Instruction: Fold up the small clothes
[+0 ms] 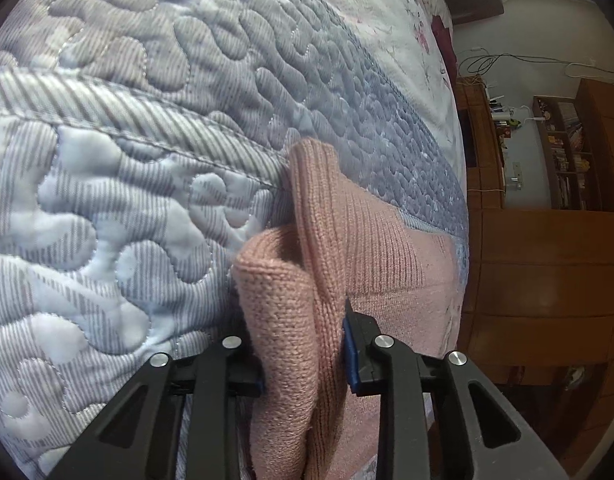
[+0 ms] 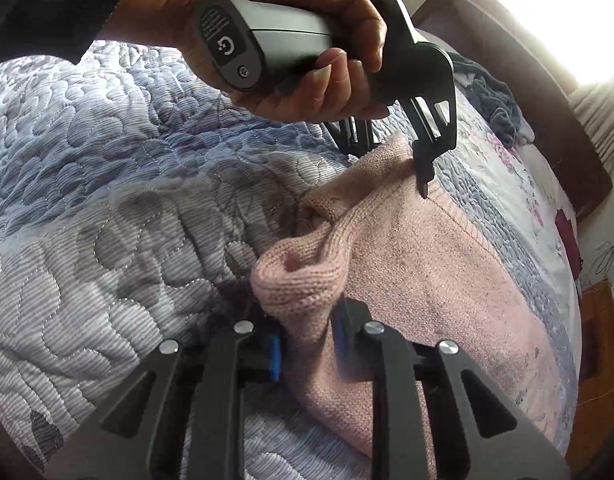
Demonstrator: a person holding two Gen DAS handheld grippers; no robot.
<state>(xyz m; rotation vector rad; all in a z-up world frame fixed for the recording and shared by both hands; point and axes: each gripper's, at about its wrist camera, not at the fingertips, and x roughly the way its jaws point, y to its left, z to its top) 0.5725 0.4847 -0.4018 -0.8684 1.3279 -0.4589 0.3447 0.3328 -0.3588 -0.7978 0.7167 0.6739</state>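
A pink knit garment (image 1: 387, 248) lies on the quilted bedspread (image 1: 127, 184), near its right-hand edge. In the left wrist view a thick fold of its edge stands bunched between the blue pads, and my left gripper (image 1: 305, 372) is shut on it. The right wrist view shows the same garment (image 2: 427, 264) spread to the right, with my right gripper (image 2: 307, 344) shut on a rolled fold at its near corner. At the garment's far corner a hand (image 2: 307, 40) holds the left gripper (image 2: 391, 160), whose fingers pinch the lifted cloth.
The grey-blue quilt (image 2: 107, 200) covers the bed, over a floral sheet (image 2: 519, 168). A dark blue-grey heap of clothes (image 2: 499, 104) lies by the dark headboard (image 2: 547, 120). Wooden cabinets and shelves (image 1: 547, 168) stand beyond the bed's edge.
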